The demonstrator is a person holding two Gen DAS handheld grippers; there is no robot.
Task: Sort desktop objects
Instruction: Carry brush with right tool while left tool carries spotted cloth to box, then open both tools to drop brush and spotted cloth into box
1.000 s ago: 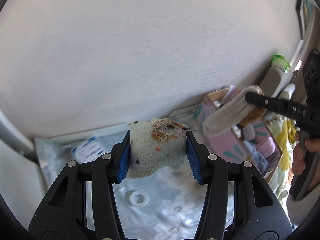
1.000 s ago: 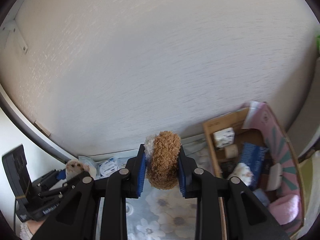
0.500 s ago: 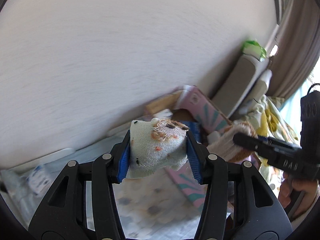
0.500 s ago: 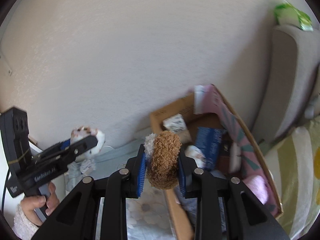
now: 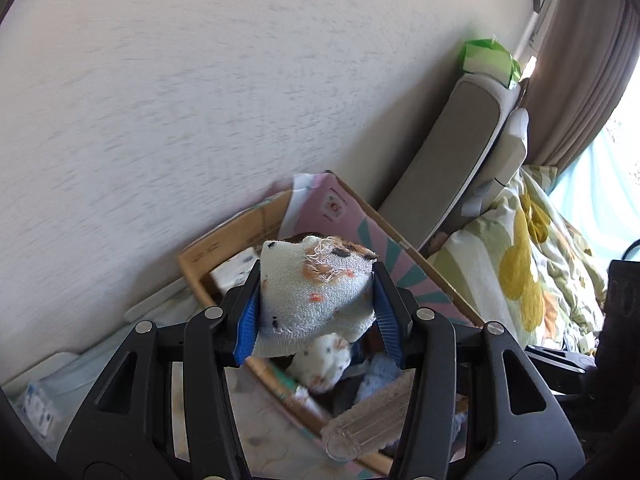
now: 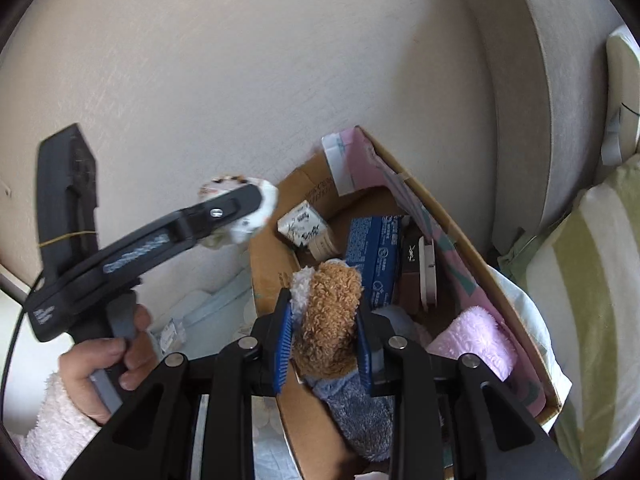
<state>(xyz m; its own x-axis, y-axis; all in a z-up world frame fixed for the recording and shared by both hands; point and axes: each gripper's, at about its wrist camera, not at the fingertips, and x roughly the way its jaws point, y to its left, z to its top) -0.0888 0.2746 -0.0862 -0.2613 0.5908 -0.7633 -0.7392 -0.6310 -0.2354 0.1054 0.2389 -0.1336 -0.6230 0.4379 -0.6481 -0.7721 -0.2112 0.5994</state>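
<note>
White knit sock [image 5: 312,300], spotted orange and black, frayed at its top edge: pinched between the blue pads of the left hand-held gripper [image 5: 316,306] and held in the air above the near end of the cardboard box [image 6: 264,264].

Fuzzy sock [image 6: 328,316], brown curly pile with a white cuff and a grey-blue toe: clamped by the right hand-held gripper [image 6: 324,340], its toe hanging down over the box's near wall.

Cardboard box, open-topped, pink patterned outside, standing against the pale wall [image 6: 200,60]. Contents seen from the right wrist view:
- blue carton [image 6: 374,256], lying flat near the middle;
- small white printed box [image 6: 302,230], toward the far corner;
- dark case with gold lettering [image 6: 412,256], just beside the blue carton;
- pink fluffy cloth [image 6: 476,338], at the near right corner;
- second spotted white sock [image 5: 320,364] (visible only in the left wrist view, below the held one).

Left hand [image 6: 104,364], in a pink fleecy sleeve, grips the left tool's handle.

Surroundings: floral-patterned surface [image 5: 272,436] beneath the box; grey cushion [image 6: 548,92] upright to the right; green-and-yellow bedding [image 5: 520,264] beyond it; brown curtain [image 5: 588,60] at the window.
</note>
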